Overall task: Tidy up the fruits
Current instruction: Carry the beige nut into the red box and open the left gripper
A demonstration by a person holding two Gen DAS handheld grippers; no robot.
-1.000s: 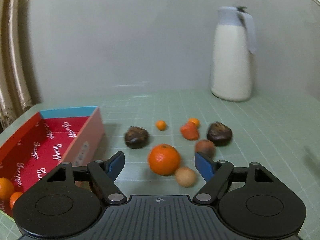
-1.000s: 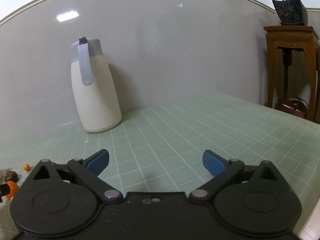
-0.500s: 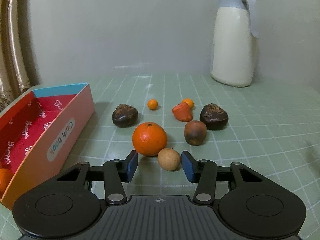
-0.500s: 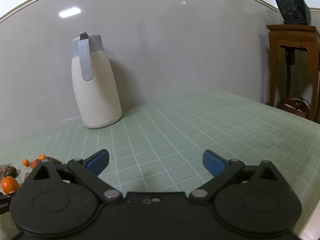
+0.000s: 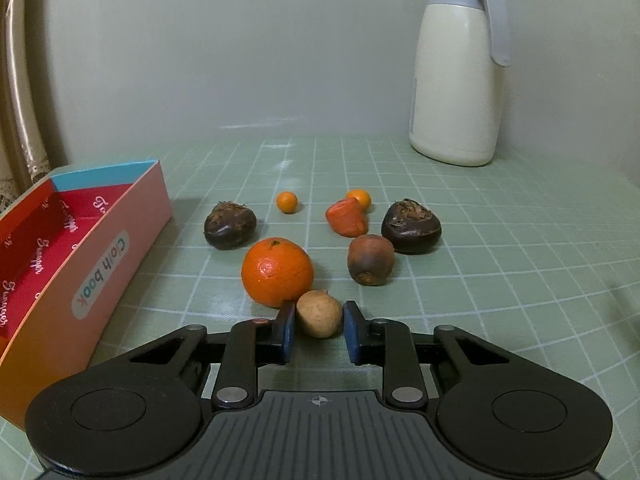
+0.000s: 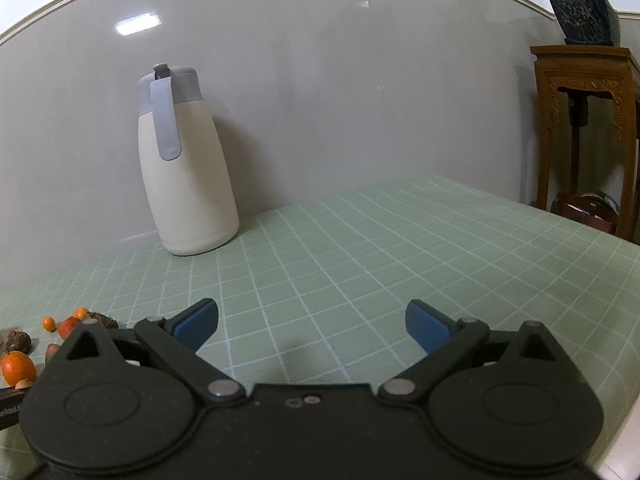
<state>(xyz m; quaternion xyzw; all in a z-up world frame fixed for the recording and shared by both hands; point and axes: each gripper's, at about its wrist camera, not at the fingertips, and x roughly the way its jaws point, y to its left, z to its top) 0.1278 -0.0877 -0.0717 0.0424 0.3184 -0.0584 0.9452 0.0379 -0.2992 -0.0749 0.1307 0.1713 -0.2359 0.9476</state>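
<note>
My left gripper (image 5: 319,330) is shut on a small tan round fruit (image 5: 319,313), low on the green grid mat. Just beyond it lie a large orange (image 5: 277,272), a brown fruit (image 5: 370,259), two dark chestnut-like fruits (image 5: 229,225) (image 5: 411,226), a red-orange fruit (image 5: 346,217) and two tiny oranges (image 5: 287,202) (image 5: 359,197). An open red box (image 5: 96,256) marked "Cloth book" stands at the left. My right gripper (image 6: 312,322) is open and empty over bare mat; the fruits (image 6: 18,367) show at its far left.
A white thermos jug with a grey lid (image 5: 460,68) stands at the back right by the wall, also in the right wrist view (image 6: 184,160). A wooden side table (image 6: 584,120) with a potted plant stands beyond the table's right edge.
My left gripper has come lower and closer to the fruits and has closed its fingers from wide open onto the tan fruit. The right gripper has barely moved.
</note>
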